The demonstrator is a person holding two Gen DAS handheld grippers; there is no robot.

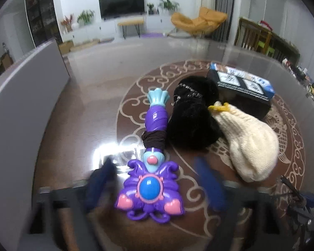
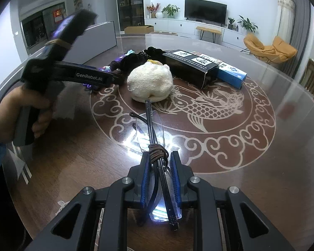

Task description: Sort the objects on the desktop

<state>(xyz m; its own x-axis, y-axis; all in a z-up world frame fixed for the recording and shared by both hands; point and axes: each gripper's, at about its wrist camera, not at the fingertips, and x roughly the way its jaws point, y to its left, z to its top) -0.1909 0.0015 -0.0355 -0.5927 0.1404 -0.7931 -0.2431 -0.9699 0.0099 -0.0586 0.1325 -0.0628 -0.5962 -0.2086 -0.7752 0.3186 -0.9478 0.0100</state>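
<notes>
The glasses [image 2: 150,129] look thin, light and easy to break, so the folded arms by the brown cord are the safest place to hold. They have clear lenses and dark arms. The right gripper [image 2: 160,179] is squeezed shut on them, near, just above the round table [image 2: 282,146]. The left gripper [image 1: 155,188] has open fingers around the purple toy wand [image 1: 150,190], not touching it.

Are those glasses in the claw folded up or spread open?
Folded. The glasses have both arms lying together, bound by a brown band, with the right claw shut on them.
</notes>
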